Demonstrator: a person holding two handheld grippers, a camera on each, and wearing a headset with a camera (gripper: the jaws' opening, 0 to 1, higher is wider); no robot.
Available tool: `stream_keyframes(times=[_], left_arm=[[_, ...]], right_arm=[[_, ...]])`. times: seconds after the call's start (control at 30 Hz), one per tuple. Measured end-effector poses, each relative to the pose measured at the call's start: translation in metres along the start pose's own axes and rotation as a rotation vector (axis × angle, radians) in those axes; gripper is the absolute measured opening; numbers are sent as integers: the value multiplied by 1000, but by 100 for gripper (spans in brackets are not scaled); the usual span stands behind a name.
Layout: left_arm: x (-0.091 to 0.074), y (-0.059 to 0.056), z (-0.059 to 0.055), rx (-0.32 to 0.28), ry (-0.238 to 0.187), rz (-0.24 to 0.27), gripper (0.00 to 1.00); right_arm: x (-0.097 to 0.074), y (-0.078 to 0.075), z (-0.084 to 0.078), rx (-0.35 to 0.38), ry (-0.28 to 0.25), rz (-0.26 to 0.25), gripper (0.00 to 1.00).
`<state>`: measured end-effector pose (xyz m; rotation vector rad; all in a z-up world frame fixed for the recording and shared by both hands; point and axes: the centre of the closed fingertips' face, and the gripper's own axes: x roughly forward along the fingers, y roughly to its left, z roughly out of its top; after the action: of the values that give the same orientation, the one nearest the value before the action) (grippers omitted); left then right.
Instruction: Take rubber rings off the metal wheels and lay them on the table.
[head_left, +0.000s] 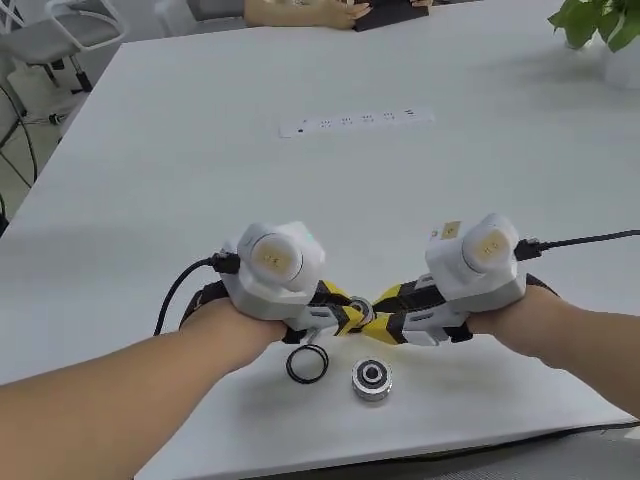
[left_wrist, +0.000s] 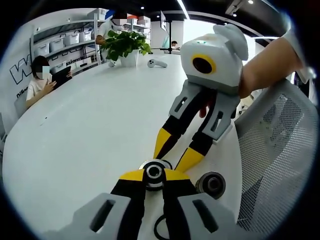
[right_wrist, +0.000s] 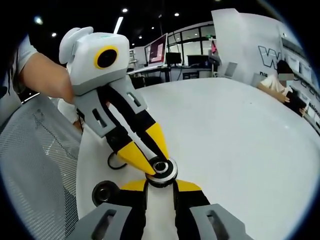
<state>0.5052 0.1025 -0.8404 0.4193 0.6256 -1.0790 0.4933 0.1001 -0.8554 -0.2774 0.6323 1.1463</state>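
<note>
Together the left gripper (head_left: 343, 318) and right gripper (head_left: 388, 318) meet tip to tip, each clamped on one metal wheel (head_left: 362, 313) near the table (head_left: 200, 150) edge. From it, a loose rubber ring (head_left: 307, 363) lies flat at seven o'clock and a second wheel (head_left: 372, 379) at six.

Held wheel (head_left: 361, 313) in head view mostly covered where jaws meet; rubber ring on it or not, cannot tell. Right gripper (right_wrist: 161, 185): contact with held wheel hidden under wheel's rim, grip unclear. Loose ring (left_wrist: 155, 228) in left gripper view largely behind own jaws, cut by bottom edge. Second wheel (right_wrist: 105, 192) partly behind own jaw in right gripper view. Plant (head_left: 598, 20) cut by top-right corner. Power strip (head_left: 356, 122) sockets too small to count.
</note>
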Motion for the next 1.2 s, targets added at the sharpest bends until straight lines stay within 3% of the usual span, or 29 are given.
stream_keyframes(times=[0.4,1.2], left_arm=[[0,0,0,-1,-1,-1,7],[0,1,0,-6,-2,4,7]], right_arm=[[3,-1,8,24,-38,-15,26],[0,-1,0,18,-13,0,15]])
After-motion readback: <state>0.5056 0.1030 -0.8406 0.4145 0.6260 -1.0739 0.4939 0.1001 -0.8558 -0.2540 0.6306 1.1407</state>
